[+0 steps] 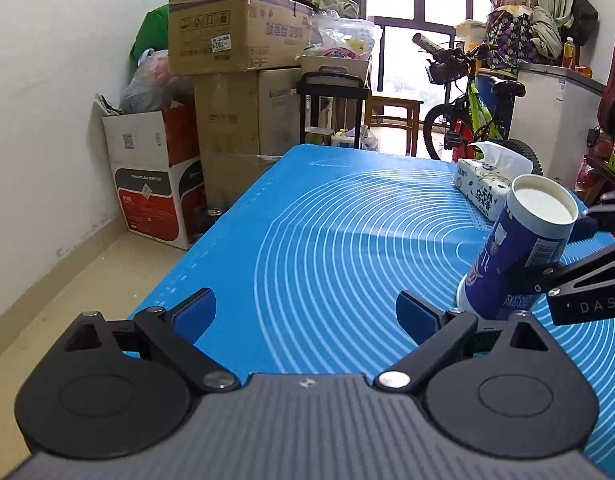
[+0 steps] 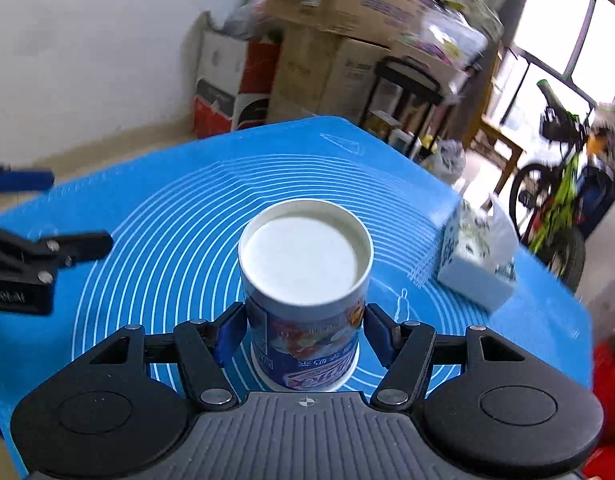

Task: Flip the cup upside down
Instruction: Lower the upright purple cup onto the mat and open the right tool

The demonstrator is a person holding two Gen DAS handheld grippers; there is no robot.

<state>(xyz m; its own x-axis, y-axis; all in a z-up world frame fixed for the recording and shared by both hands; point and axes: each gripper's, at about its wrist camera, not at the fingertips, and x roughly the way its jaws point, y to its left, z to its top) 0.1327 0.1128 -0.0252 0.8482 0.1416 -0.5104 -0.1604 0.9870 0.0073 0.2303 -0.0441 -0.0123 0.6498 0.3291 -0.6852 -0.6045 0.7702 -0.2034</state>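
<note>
Right claw gripping upturned blue-printed cup

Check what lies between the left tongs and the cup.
Only bare blue mat: in the left wrist view, nothing sits between the open left tongs and the cup, which the right tongs grip.

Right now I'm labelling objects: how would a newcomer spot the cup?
Find the blue mat with white rings covering the table. Near its middle, between the right gripper fingers, stands the cup, base up. Unlike the boxy tissue pack nearby, it is a round blue-printed cylinder with a white end.
</note>
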